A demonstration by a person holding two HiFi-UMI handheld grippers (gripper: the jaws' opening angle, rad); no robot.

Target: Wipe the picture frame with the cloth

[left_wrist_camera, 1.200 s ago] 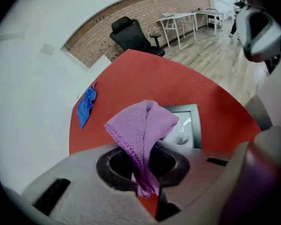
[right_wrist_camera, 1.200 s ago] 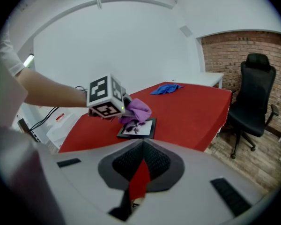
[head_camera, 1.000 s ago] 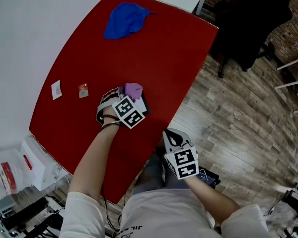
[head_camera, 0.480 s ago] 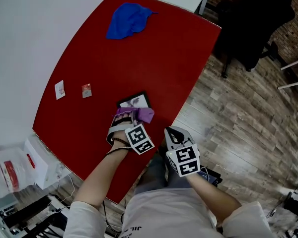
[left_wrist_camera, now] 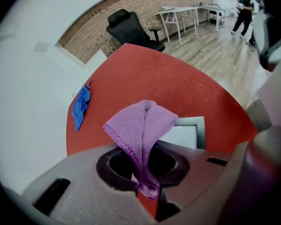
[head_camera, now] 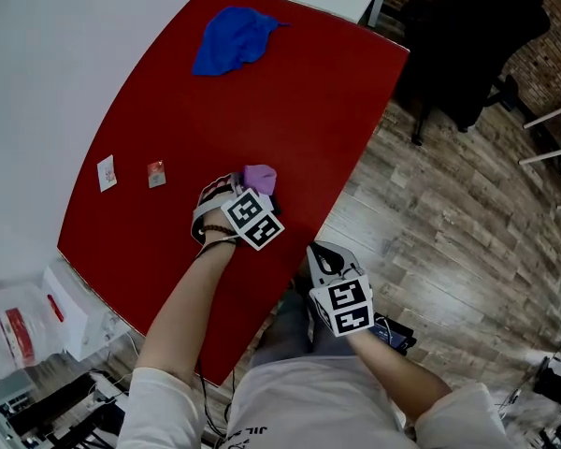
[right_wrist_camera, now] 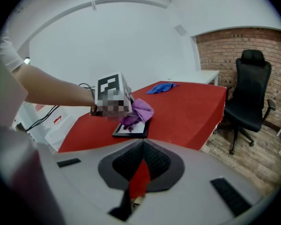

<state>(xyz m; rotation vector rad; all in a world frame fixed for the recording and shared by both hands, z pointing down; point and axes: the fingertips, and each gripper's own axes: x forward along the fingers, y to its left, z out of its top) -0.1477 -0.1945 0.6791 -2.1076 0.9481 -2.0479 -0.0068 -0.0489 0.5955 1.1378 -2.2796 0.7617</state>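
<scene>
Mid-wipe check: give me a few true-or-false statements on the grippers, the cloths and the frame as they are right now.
1. The left gripper is shut on the purple cloth. True.
2. The right gripper grips the picture frame. False: it is shut on nothing, off the table's near edge.
3. The blue cloth covers the picture frame. False: it lies at the red table's far end, apart from it.
4. The picture frame lies flat on the red table. True.

Head view overhead, gripper views share table [head_camera: 290, 101]
</scene>
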